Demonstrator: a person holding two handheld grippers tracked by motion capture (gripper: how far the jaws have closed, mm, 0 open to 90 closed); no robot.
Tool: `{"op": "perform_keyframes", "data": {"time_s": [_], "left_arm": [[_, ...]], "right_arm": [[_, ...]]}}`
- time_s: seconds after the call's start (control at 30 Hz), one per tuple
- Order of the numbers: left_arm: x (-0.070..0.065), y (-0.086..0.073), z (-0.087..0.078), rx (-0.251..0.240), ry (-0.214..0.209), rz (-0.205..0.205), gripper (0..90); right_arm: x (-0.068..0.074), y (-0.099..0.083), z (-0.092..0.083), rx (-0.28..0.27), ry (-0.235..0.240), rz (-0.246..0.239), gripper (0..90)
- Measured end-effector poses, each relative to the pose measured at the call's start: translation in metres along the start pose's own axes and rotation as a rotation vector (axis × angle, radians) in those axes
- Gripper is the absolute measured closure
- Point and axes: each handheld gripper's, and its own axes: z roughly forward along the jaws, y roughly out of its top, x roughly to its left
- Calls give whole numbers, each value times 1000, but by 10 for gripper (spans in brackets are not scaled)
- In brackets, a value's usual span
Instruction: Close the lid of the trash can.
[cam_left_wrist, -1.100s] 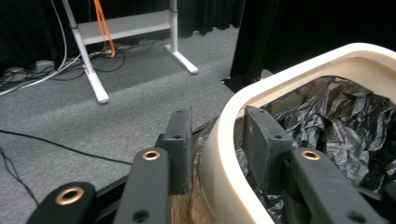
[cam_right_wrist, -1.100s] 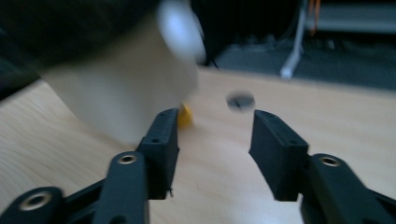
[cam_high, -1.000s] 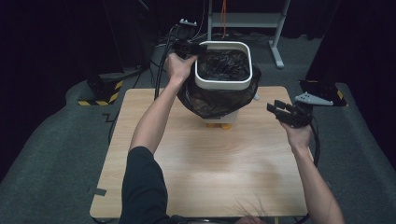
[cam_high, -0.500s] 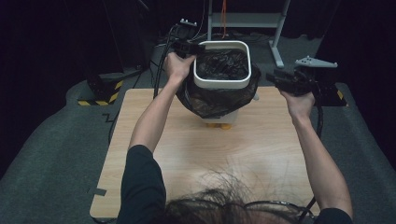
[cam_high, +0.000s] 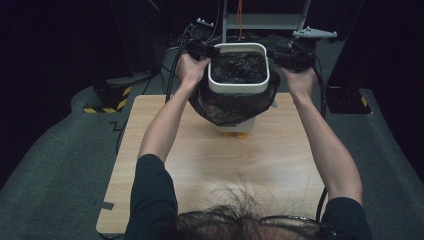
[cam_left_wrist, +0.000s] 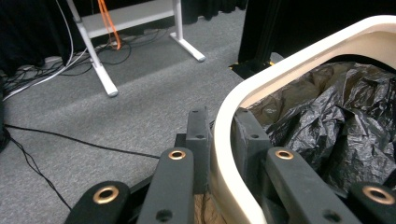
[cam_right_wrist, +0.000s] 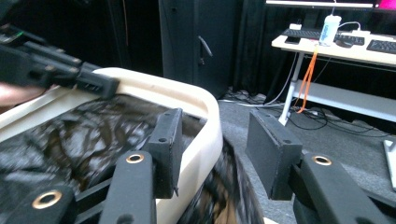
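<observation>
A white bin rim (cam_high: 239, 89) rings a black plastic bag (cam_high: 230, 106) that hangs over a pale bin (cam_high: 240, 125) at the far middle of the wooden table (cam_high: 225, 170). My left gripper (cam_high: 204, 50) is at the rim's left side; its jaws have just been closing and now clamp the rim (cam_left_wrist: 280, 70), one pad outside, one inside against the bag (cam_left_wrist: 336, 116). My right gripper (cam_high: 286, 56) is at the rim's right side. In the right gripper view its jaws (cam_right_wrist: 217, 140) straddle the rim (cam_right_wrist: 154, 88), the outer pad standing apart from it.
Something orange-yellow (cam_high: 235, 134) peeks out under the bin. Behind the table stand a white desk frame (cam_high: 265, 20) and loose cables (cam_high: 175, 55). A yellow-and-black striped base (cam_high: 105, 102) sits on the grey carpet at the left. A desk with keyboards (cam_right_wrist: 336, 46) lies farther off.
My right gripper has risen from the table's right edge and swung in to the bin's right rim. The left hand has stayed at the left rim.
</observation>
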Motion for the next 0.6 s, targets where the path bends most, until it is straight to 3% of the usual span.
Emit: {"op": "perform_keyframes", "data": {"time_s": [0.17, 0.23, 0.37, 0.6], "left_arm": [[0, -1, -1, 9, 7, -9, 784], [-2, 0, 0, 7, 14, 3, 784], [0, -1, 6, 9, 9, -10, 784], [0, -3, 8, 3, 7, -4, 782]], "right_arm": [[-5, 3, 16, 46, 3, 27, 554], [-2, 6, 22, 90, -14, -8, 558], [-2, 9, 29, 127, -13, -40, 595], [4, 4, 47, 137, -7, -66, 674]]}}
